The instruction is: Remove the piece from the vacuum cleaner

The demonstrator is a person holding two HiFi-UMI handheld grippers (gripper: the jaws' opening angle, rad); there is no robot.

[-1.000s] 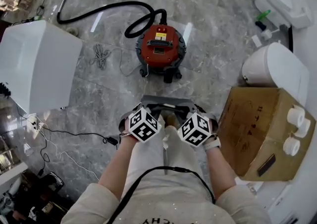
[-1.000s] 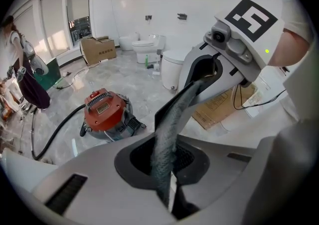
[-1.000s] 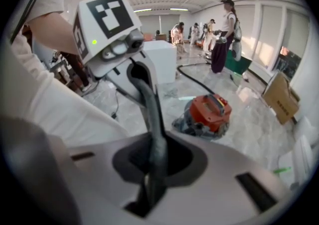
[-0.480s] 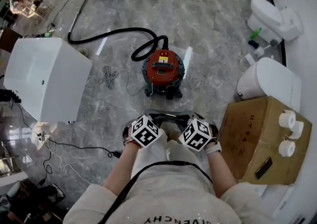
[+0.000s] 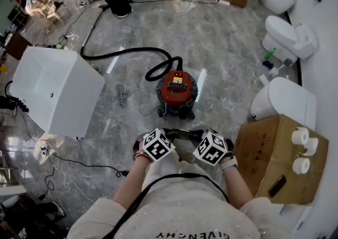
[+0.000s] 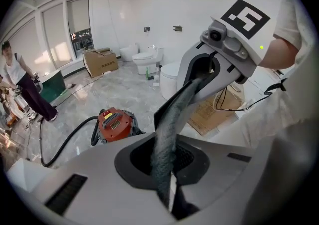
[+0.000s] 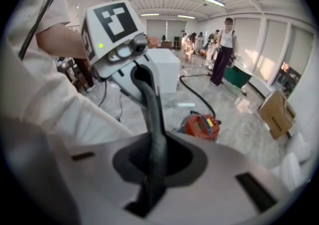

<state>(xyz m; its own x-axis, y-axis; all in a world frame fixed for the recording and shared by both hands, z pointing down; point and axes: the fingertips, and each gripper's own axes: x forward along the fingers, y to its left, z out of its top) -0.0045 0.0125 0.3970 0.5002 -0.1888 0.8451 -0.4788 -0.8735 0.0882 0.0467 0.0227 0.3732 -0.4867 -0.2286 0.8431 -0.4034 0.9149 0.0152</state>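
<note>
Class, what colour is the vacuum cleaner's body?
The vacuum cleaner is red, its hose black; the head view shows it best.

vacuum cleaner (image 5: 178, 88): red round canister, black base, upright on the grey floor
hose (image 5: 132, 49): black, joined to canister's far side, looping and trailing away leftward

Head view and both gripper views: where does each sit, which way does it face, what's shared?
Head view: on the head, steeply down at the red canister vacuum cleaner on the grey marble floor; forearms, left gripper, right gripper show.
Left gripper view: on the left gripper, facing along its shut fingers toward the right gripper.
Right gripper view: on the right gripper, along its shut fingers toward the left gripper.
All share the vacuum cleaner.
</note>
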